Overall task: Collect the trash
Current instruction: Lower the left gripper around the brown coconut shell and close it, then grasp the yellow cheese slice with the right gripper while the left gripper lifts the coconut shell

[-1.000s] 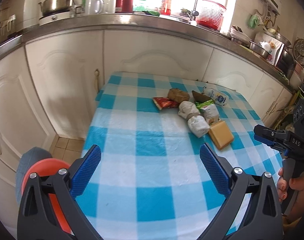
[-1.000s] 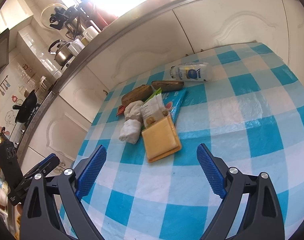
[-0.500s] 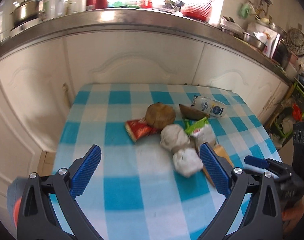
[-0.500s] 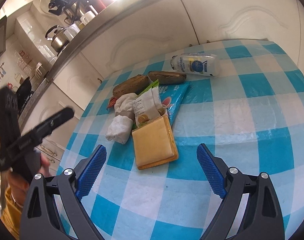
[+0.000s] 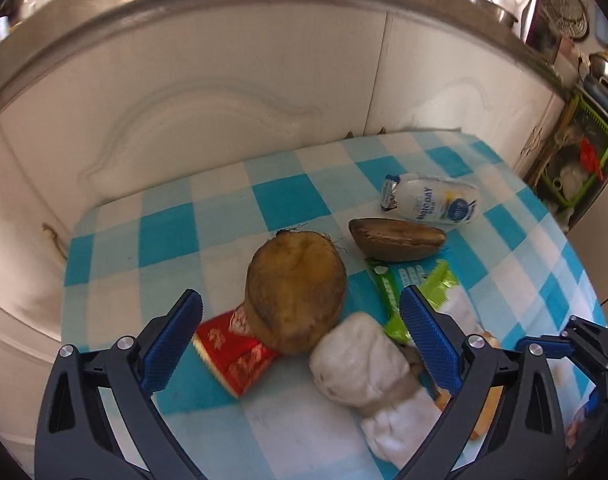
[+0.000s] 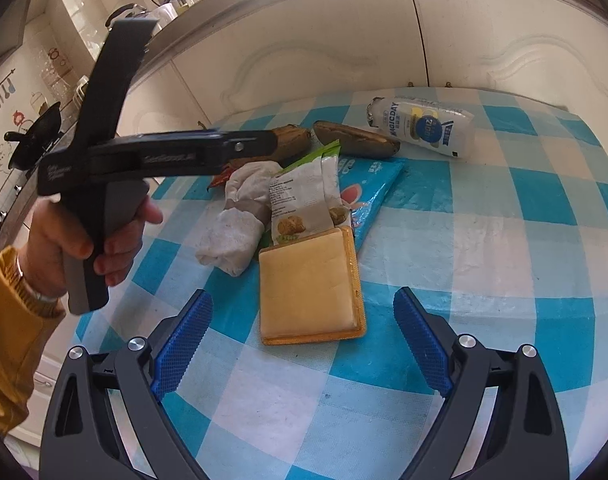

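Two grippers – left (image 5: 299, 330) and right (image 6: 301, 330) – hover with jaws apart over the trash, nothing picked yet – the left must descend around the husk (image 5: 295, 290).

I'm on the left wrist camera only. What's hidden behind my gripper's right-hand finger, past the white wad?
Observer: A flat yellow packet lies on the tablecloth, its far edge touching the green-and-white snack bag.
Operator: Anything under that snack bag?
Observer: Yes, a blue packet sticks out from under it, toward the bottle.
Operator: Is the right gripper carrying anything?
Observer: No. The right gripper is open and empty, and it points at the yellow packet.
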